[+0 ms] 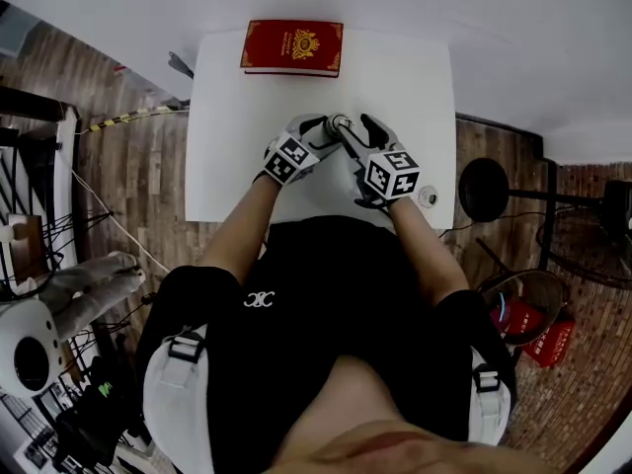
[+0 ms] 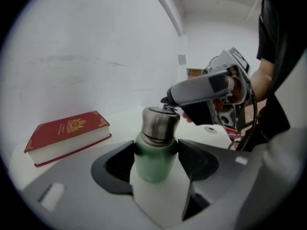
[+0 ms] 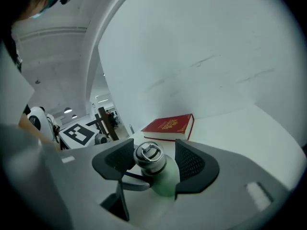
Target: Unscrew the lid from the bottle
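Left tongs [image 2: 156, 152] clamped on green bottle [image 2: 152, 169], upright mid-worktop [image 1: 227, 166]. Right tongs [image 3: 154, 155] straddle steel lid [image 3: 147, 152], gap one side, not pinching yet. Lid looks fully seated: whole unscrewing ahead.

Green bottle [image 2: 152, 159] upright, steel lid [image 2: 159, 121] on

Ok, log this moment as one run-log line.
stage: lid still on bottle | left tool: shut on bottle body | right tool: open, jaws round lid | table: red book at far edge
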Demonstrator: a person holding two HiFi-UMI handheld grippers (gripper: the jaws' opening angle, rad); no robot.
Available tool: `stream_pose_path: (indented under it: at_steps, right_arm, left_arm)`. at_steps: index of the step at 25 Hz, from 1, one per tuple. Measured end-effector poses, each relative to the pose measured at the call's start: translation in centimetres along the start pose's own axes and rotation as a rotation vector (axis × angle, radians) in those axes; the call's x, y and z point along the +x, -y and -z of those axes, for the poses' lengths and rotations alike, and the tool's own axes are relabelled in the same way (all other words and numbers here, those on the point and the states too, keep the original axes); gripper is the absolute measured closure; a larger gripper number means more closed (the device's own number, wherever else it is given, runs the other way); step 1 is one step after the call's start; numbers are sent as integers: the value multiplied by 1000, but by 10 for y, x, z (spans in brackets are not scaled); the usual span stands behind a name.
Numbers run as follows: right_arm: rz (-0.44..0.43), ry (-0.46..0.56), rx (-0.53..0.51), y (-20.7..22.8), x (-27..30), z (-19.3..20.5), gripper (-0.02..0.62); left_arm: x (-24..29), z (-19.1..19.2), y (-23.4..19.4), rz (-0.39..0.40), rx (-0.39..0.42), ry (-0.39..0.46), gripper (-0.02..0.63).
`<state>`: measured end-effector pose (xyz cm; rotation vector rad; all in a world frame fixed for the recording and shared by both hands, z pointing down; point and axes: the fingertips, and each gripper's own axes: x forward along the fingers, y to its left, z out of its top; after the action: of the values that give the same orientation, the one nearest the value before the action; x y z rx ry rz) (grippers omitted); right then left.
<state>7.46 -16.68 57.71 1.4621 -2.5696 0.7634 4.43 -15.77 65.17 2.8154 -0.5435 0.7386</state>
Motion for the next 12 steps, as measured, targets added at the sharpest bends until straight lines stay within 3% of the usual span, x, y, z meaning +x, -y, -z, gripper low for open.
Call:
stream_pose_path:
  at_steps: [4, 8, 12]
  right_arm:
    - [19, -26, -71, -15, 12, 7, 348]
    - [79, -76, -224, -17, 19, 8, 351]
    - [62, -146, -207, -17, 23, 18, 354]
  left_arm:
    - [1, -1, -1, -3, 3, -6, 273]
    - [0, -1, 0, -5, 3, -14, 273]
    - [0, 0, 1, -1, 4, -28, 273]
